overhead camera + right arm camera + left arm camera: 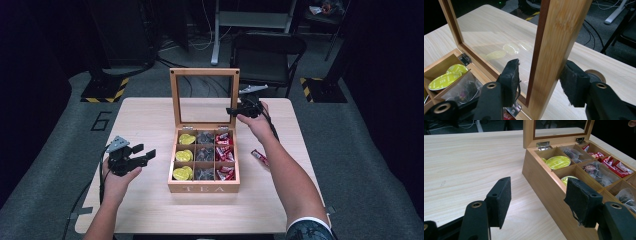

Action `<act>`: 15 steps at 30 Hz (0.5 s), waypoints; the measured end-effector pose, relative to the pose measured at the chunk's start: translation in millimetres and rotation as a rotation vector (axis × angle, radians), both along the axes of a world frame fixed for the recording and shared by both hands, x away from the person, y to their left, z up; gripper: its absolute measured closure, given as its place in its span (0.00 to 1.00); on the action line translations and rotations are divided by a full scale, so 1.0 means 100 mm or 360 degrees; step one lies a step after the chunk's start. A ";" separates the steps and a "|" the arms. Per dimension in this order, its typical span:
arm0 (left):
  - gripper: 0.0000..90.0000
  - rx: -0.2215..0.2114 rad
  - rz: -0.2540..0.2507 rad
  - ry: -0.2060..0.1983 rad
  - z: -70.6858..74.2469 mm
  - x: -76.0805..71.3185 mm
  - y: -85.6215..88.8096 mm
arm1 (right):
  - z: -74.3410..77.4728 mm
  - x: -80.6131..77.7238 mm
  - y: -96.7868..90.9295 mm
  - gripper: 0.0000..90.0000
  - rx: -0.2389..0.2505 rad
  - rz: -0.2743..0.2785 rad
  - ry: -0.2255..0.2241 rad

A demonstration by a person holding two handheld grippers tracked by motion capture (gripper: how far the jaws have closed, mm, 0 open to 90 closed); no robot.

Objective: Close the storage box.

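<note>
A wooden tea box (203, 188) marked TEA stands mid-table with its glass lid (204, 71) upright. Its columns hold yellow capsules (183, 155), dark tea bags (204, 155) and red packets (224, 155). My right gripper (231, 111) straddles the lid's right frame bar (554, 50). The right pad (574, 82) rests at the bar's back, and the left pad (510, 80) stands a little off the glass side. My left gripper (145, 156) is held above the table left of the box, open and empty. From the left gripper view (539, 187) the box's side wall (541, 180) lies just ahead.
A loose red packet (259, 157) lies on the table (145, 210) right of the box, beside the person's right forearm. A dark chair (267, 50) and a desk leg stand beyond the far edge. Bare tabletop extends left of and in front of the box.
</note>
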State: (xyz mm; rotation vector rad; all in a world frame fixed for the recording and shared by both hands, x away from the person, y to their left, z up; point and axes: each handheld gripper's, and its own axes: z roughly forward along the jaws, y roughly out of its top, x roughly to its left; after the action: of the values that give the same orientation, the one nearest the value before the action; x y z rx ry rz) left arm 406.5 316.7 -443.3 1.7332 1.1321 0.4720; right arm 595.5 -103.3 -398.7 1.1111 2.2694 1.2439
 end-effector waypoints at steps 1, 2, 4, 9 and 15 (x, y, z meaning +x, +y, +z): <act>0.42 -0.0001 0.0000 0.0000 0.00 0.00 0.00 | 0.00 0.00 0.00 0.58 -0.0003 -0.0002 0.0005; 0.42 -0.0007 0.0002 -0.0001 0.00 0.00 0.00 | 0.01 0.00 0.00 0.59 0.0003 0.0005 0.0013; 0.42 -0.0009 0.0001 -0.0005 0.00 0.00 0.00 | 0.02 0.01 0.01 0.59 0.0001 0.0010 0.0014; 0.42 -0.0007 0.0002 -0.0002 0.01 0.00 0.03 | 0.04 0.04 0.01 0.59 0.0003 0.0022 0.0032; 0.42 -0.0004 -0.0003 -0.0001 0.01 0.00 0.02 | 0.07 0.04 -0.02 0.66 0.0028 0.0026 0.0066</act>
State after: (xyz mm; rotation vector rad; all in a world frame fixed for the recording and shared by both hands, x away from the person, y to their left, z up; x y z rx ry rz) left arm 406.6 318.8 -441.9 1.7321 1.1300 0.4694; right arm 600.0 -105.8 -391.7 1.1371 2.3064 1.2604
